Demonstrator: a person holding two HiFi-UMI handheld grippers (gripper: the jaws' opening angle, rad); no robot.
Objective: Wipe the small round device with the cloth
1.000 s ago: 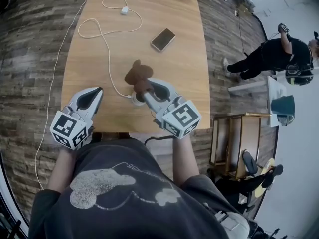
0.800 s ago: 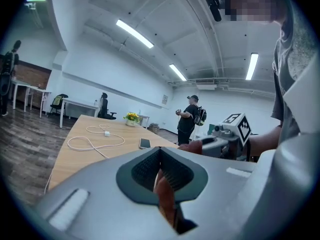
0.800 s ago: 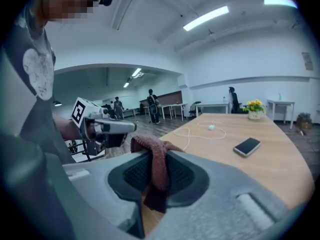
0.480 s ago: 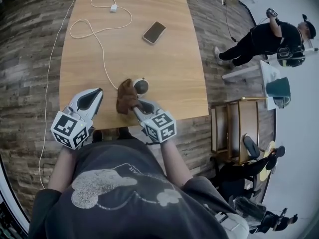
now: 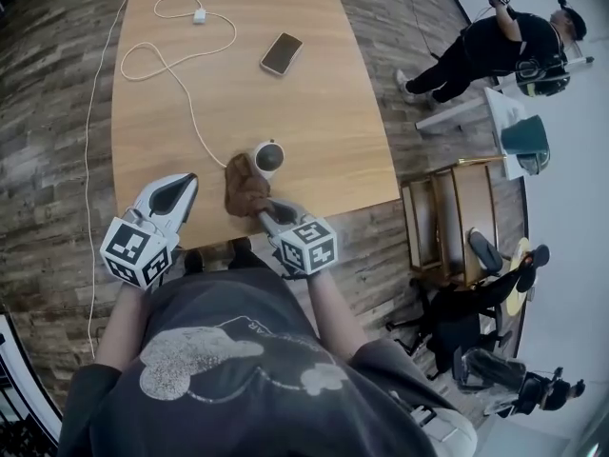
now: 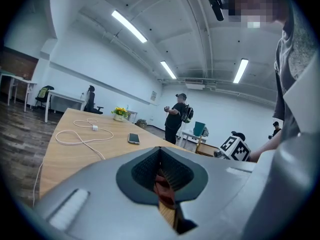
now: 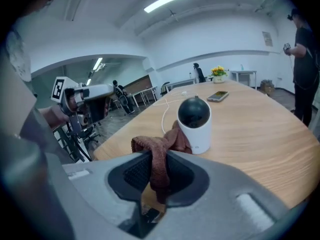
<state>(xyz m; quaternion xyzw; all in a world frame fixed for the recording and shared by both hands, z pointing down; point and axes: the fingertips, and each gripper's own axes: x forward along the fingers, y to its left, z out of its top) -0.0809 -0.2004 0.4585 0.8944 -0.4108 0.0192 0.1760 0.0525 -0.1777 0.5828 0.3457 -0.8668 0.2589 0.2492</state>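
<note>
The right tool [image 5: 264, 213] is clenched on the brown cloth [image 5: 244, 187], a fold of it pinched upright between the pads in the right gripper view while the rest bunches forward onto the wood. The small round device [image 5: 268, 157], a white cylinder with a dark domed top, stands upright on the desk [image 5: 324, 112] close to its near edge, and the cloth lies against its left side, between it and that edge. The tool's body hangs over the edge, toward the person. The left tool [image 5: 179, 190] hovers at the near edge well to the left of the cloth, touching nothing, its jaws closed together and empty; only a thin slit between them shows wood and a scrap of brown beyond. A white cable [image 5: 189, 120] runs from the device's left side away across the desk into loose loops at the far left. A phone [image 5: 282, 53] lies flat well beyond the device. Between the phone and the device the wood is bare, as is the stretch from the device to the right edge, which curves inward toward the near corner.
</note>
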